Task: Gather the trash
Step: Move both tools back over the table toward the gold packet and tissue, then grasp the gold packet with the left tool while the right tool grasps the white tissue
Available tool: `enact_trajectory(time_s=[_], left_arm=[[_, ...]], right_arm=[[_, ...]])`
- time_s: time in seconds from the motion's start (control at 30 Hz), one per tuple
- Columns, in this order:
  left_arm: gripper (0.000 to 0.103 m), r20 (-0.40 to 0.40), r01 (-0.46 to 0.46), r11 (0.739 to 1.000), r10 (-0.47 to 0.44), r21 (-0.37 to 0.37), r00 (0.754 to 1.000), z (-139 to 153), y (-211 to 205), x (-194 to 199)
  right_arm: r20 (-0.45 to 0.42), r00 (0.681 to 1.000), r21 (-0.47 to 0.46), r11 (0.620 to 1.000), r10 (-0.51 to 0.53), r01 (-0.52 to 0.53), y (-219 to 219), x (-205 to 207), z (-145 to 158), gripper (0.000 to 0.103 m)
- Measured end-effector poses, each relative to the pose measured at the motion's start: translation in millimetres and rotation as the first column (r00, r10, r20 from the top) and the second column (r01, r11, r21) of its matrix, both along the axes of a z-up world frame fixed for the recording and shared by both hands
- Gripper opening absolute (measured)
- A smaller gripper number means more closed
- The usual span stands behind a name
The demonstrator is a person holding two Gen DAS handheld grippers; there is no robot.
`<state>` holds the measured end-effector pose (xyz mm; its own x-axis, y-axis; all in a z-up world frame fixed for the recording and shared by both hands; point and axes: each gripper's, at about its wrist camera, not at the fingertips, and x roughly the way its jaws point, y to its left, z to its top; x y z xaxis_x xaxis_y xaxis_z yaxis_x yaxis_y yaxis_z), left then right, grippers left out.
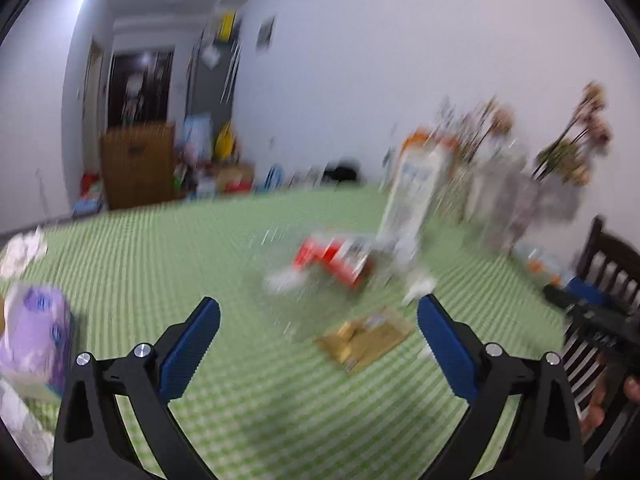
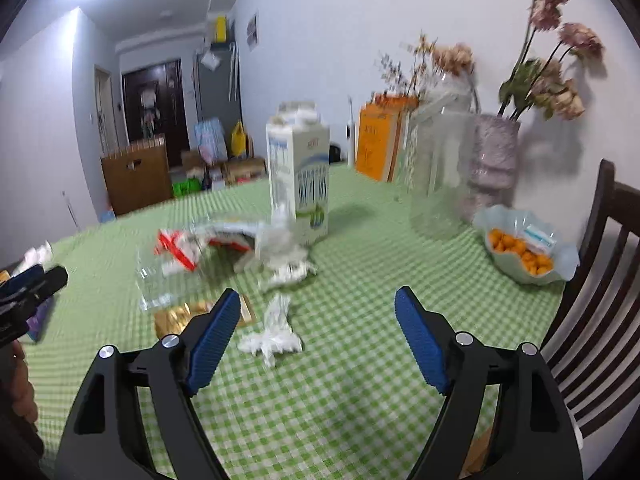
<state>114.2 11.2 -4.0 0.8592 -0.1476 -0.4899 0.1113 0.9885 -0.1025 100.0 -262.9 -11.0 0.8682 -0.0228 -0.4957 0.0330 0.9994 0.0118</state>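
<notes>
Both tools are wide open and empty right now, left tool (image 1: pixel 319 344) and right tool (image 2: pixel 318 336) hovering over the green checked tabletop (image 2: pixel 360 400). Closest trash is the crumpled white wrapper (image 2: pixel 272 334) just ahead of the right one, gold wrapper (image 2: pixel 180 314) beside it. I'd drop straight over the white scrap first, pinching its bunched middle, leaving the clear plastic and red packaging (image 2: pixel 188 252) near the milk carton (image 2: pixel 298 176) for later.

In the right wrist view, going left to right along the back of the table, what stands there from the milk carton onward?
Milk carton → orange paper bag → clear glass jar → pinkish vase of dried flowers → pale bowl of orange snacks.
</notes>
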Motion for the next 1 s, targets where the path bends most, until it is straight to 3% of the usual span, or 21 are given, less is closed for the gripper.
enact_trajectory(time_s=[0.2, 0.33, 0.57, 0.63, 0.77, 0.8, 0.97, 1.0], left_arm=[[0.096, -0.129, -0.067, 0.998, 0.066, -0.005, 0.989, -36, 31, 20], [0.096, -0.156, -0.071, 0.997, 0.067, -0.020, 0.986, -44, 34, 31], [0.096, -0.183, 0.024, 1.000, -0.024, 0.001, 0.983, -51, 18, 40], [0.096, -0.199, 0.059, 0.998, -0.054, 0.017, 0.979, -55, 11, 43], [0.096, -0.239, 0.068, 0.998, -0.062, 0.018, 0.969, -66, -1, 53], [0.095, -0.258, 0.080, 0.997, -0.077, -0.002, 0.963, -69, -5, 58], [0.093, -0.272, 0.127, 0.992, -0.123, -0.002, 0.954, -76, -32, 78], [0.086, -0.284, 0.149, 0.989, -0.137, 0.019, 0.949, -79, -39, 84]], right_arm=[[-0.128, 0.991, 0.029, 0.999, 0.037, -0.033, 6, 29, -35, 0.077], [-0.203, 0.974, 0.022, 0.995, 0.104, -0.102, 22, 53, -51, 0.077], [-0.305, 0.942, -0.115, 0.976, 0.141, -0.183, 60, 98, -82, 0.076], [-0.345, 0.927, -0.101, 0.976, 0.149, -0.194, 60, 107, -89, 0.056], [-0.399, 0.898, -0.050, 0.974, 0.186, -0.223, 56, 114, -101, 0.033], [-0.402, 0.896, -0.049, 0.972, 0.192, -0.230, 56, 112, -101, 0.018], [-0.339, 0.919, -0.047, 0.972, 0.204, -0.232, 45, 87, -83, 0.014], [-0.314, 0.927, -0.040, 0.973, 0.204, -0.228, 39, 79, -77, 0.014]])
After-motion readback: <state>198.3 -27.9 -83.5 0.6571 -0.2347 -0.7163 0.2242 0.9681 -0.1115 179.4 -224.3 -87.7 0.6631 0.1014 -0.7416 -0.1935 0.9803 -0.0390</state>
